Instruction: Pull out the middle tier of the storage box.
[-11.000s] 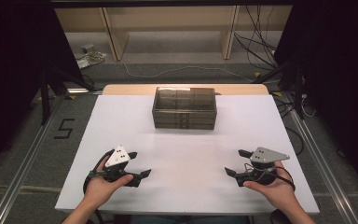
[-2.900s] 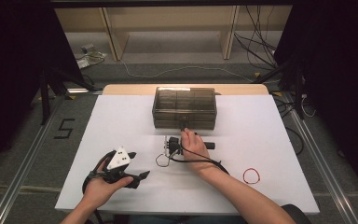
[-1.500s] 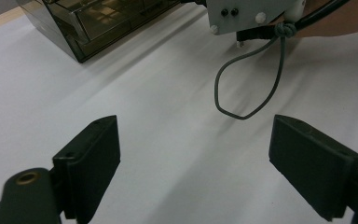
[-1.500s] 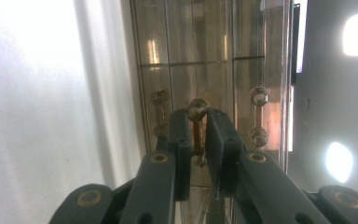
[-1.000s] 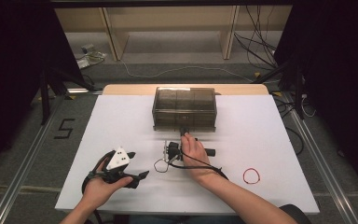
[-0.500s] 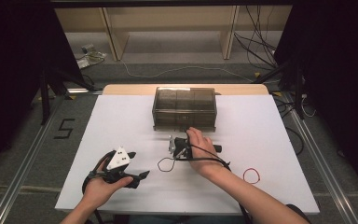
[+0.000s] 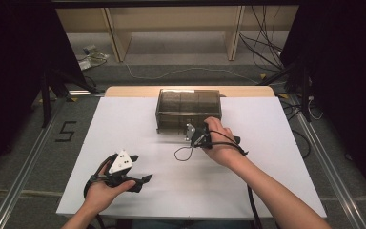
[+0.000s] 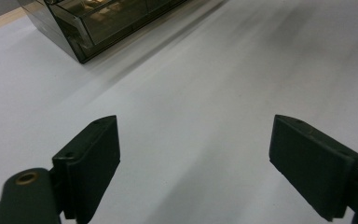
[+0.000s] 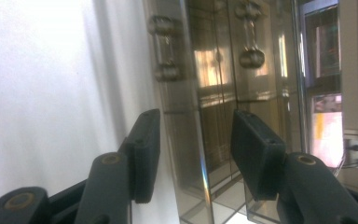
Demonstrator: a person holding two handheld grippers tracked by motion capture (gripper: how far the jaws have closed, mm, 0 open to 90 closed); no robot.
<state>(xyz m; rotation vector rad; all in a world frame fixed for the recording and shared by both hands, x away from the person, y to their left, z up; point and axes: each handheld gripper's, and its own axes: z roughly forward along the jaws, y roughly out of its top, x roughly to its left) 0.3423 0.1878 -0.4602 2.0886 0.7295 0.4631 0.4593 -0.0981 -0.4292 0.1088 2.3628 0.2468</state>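
We had the drawer box (image 7: 188,109) at the desk's (image 7: 124,124) far middle | right gripper (image 9: 196,140) half open astride its front edge, nothing clamped | left gripper (image 8: 193,154) wide open, empty | drawers unopened.

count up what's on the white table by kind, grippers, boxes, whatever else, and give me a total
Grippers: 2, the left gripper and the right gripper
Smoky clear drawer boxes: 1, the drawer box
Total: 3
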